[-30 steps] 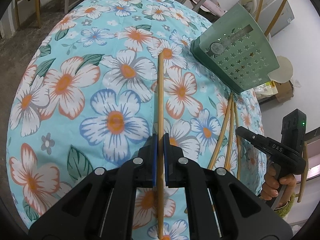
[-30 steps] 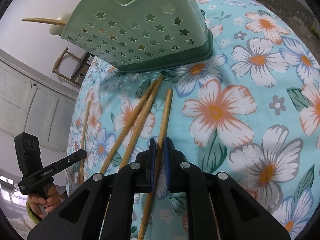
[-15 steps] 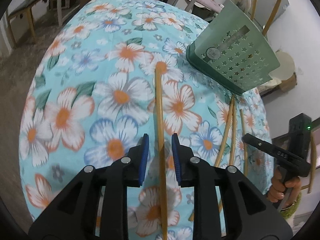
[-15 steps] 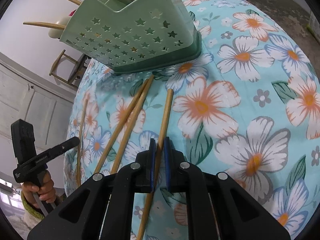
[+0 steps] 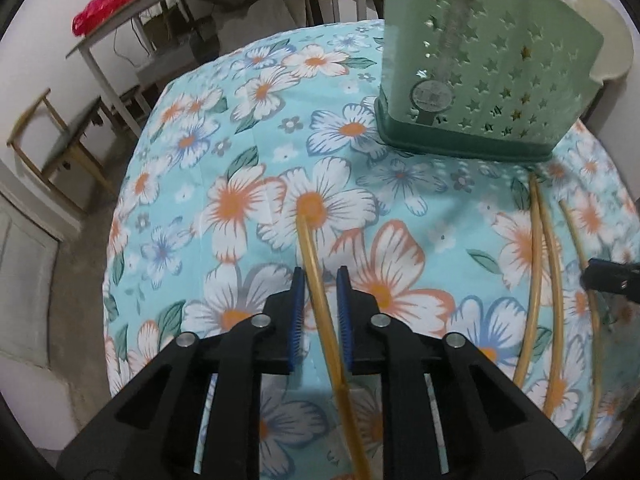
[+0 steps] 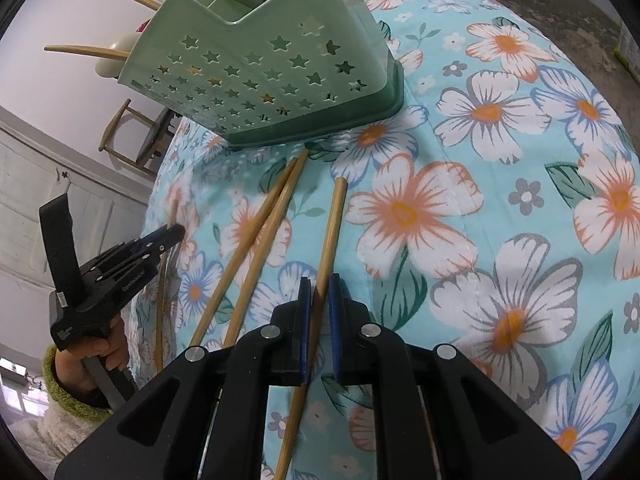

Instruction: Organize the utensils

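Bamboo chopstick (image 6: 326,240): pinched by right gripper (image 6: 319,284).
Left gripper (image 5: 319,280): spread, straddling another chopstick (image 5: 316,264) on the floral counter (image 5: 400,184).
Green basket (image 6: 272,80): upright, beyond the loose chopsticks.

Our left gripper (image 5: 318,300) no longer pinches its chopstick (image 5: 316,276): the blue pads, clamped on it a second ago, now stand apart with the stick lying loose between them on the floral cloth (image 5: 240,200). We also see the left view swing right, so the green holder (image 5: 480,80) fills the upper frame, nearer than before. Our right gripper (image 6: 319,300) loosens slightly around its own chopstick (image 6: 330,236).
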{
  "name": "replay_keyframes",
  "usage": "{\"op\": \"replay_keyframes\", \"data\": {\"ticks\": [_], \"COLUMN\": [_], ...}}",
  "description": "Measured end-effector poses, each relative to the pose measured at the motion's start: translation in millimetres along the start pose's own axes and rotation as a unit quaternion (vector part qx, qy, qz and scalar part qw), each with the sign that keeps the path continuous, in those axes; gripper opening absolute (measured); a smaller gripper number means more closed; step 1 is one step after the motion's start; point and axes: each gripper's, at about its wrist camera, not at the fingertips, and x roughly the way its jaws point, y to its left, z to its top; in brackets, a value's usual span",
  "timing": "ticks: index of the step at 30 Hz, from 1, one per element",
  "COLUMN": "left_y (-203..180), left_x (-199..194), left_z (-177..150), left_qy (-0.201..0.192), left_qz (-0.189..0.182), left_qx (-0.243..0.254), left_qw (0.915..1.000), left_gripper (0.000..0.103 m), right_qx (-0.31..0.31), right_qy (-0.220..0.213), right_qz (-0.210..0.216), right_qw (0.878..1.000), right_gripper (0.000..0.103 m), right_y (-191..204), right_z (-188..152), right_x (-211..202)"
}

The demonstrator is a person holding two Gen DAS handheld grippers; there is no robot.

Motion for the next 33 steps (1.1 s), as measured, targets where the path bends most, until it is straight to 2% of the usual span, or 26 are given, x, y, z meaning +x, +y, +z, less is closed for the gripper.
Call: {"op": "replay_keyframes", "data": {"ticks": [12,16,24,27,33], "left_y": [-6.6,-6.6,-7.9,-4.1,16.4], "left_x": [-0.3,0.9,3.3,8.1,15.8], "left_z": [0.3,0.8,2.2,5.9,13.8], "left_qy": [-0.002,-0.003,-0.003,-0.002,0.000], "left_qz": [0.010,0.013,0.013,0.004,-0.052], "left_qx": [0.012,0.014,0.019,0.013,-0.042], "left_qw": [0.9999,0.9998,0.9997,0.9999,0.9977], "left_gripper": [0.010,0.010,0.010,0.009,0.006], "right_qx": [0.005,0.004,-0.001,-0.002,0.006], "right_qy": [0.005,0.004,-0.001,-0.005,-0.012], "right_qz": [-0.002,-0.001,-0.012,-0.016,-0.016], "right_qw": [1.000,1.000,1.000,1.000,1.000], "right_gripper": [0.010,0.017,0.018,0.018,0.018], "right_y": [0.8,2.6,6.8,7.7,6.0], "right_z": [12.9,16.8,24.0,24.0,25.5], "right_x": [4.5,6.2,11.2,12.4,14.9]}}
